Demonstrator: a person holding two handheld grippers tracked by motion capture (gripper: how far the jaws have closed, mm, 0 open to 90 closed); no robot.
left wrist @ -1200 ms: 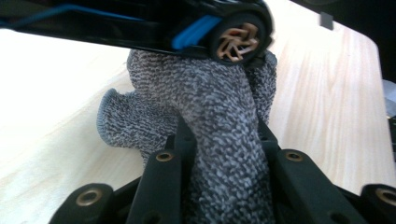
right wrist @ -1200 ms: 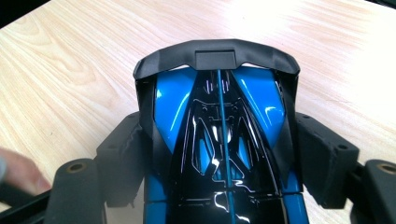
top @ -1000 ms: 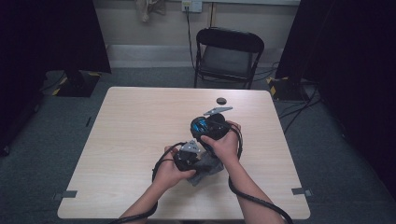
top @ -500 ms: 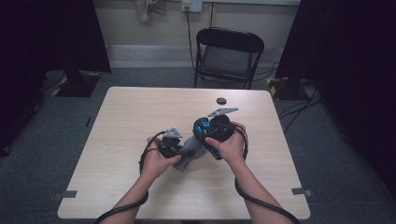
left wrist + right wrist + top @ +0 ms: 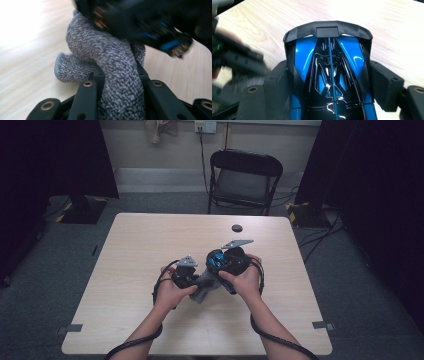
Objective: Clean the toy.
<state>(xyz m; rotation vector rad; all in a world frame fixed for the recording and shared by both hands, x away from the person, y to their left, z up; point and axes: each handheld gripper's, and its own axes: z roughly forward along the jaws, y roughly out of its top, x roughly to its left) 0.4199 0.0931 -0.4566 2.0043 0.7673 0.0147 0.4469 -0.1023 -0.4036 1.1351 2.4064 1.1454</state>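
L gripper (image 5: pixel 117 82) view: grey cloth (image 5: pixel 112 62); R gripper (image 5: pixel 329 82) view: blue toy car (image 5: pixel 329 65).

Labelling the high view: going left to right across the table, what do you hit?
Left gripper shut on the grey cloth → right gripper clamped on the blue and black toy car → small dark round object, farther back on the table.

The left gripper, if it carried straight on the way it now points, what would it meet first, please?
The left gripper, shut on the grey cloth, points at the blue and black toy car in the right gripper. The car would likely come first, just past the cloth, though blur leaves depth unclear.
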